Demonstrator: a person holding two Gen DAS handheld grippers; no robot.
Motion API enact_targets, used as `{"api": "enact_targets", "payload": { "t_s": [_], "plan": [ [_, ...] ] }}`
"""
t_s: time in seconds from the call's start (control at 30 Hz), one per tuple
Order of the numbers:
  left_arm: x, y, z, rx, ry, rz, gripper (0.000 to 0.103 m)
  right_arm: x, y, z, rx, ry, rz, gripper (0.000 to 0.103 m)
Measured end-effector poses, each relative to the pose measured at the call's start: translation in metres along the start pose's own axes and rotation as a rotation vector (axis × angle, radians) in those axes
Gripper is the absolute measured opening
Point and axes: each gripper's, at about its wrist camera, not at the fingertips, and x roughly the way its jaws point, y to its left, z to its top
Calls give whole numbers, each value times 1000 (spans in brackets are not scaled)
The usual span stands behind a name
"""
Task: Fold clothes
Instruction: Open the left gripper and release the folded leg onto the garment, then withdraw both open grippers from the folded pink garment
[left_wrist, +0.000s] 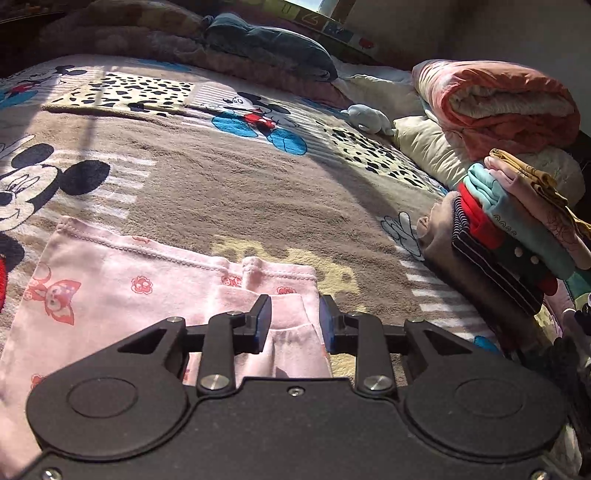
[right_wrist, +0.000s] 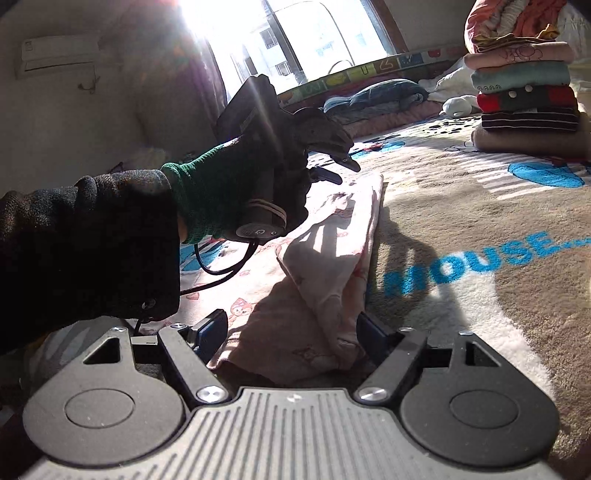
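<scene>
Pink garment (left_wrist: 122, 284) lies beneath both parted grippers, left gripper (left_wrist: 295, 325) and right gripper (right_wrist: 291, 332); only right wrist shows gloved hand (right_wrist: 280, 158).

A bed covered by a cartoon-mouse blanket (left_wrist: 229, 192) carried everything. A pink printed garment (left_wrist: 122, 280) lay spread near its front edge, partly folded over itself. Toward the right edge stood a stack of folded clothes (left_wrist: 517, 236), and beyond it a rolled orange quilt (left_wrist: 498, 103) rested on cream pillows (left_wrist: 424, 144). A small white plush toy (left_wrist: 365, 118) and a dark blue bundle (left_wrist: 266, 48) lay near the far edge.
</scene>
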Motion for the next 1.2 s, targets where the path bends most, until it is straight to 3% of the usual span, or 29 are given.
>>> {"api": "enact_targets", "payload": {
  "t_s": [0.13,0.2,0.33,0.53,0.63,0.67,0.73,0.8,0.9,1.03,1.2],
  "plan": [
    [-5,0,-4,112,25,11,25,1,23,3,-189,-72,39,76],
    [-2,-4,-6,173,43,6,25,12,28,4,-236,-60,61,76],
    [13,-12,-6,241,80,12,25,35,10,-1,-125,71,61,77],
    [46,-10,1,231,137,36,29,38,2,-6,-69,66,99,79],
    [41,-15,6,243,145,49,32,35,5,-9,-85,58,101,79],
    [35,-16,7,239,137,51,39,32,6,-9,-86,49,101,79],
    [14,-12,5,198,110,41,56,23,7,-10,-86,28,98,79],
    [-11,-5,1,146,85,22,57,15,9,-10,-98,25,95,79],
    [-54,14,-12,31,62,5,69,3,7,-9,-73,26,93,80],
    [-114,43,-36,-162,40,-13,77,-8,-9,-8,48,28,84,81],
    [-179,65,-71,-366,16,-17,82,-14,-49,-14,315,21,72,84]
  ]
}}
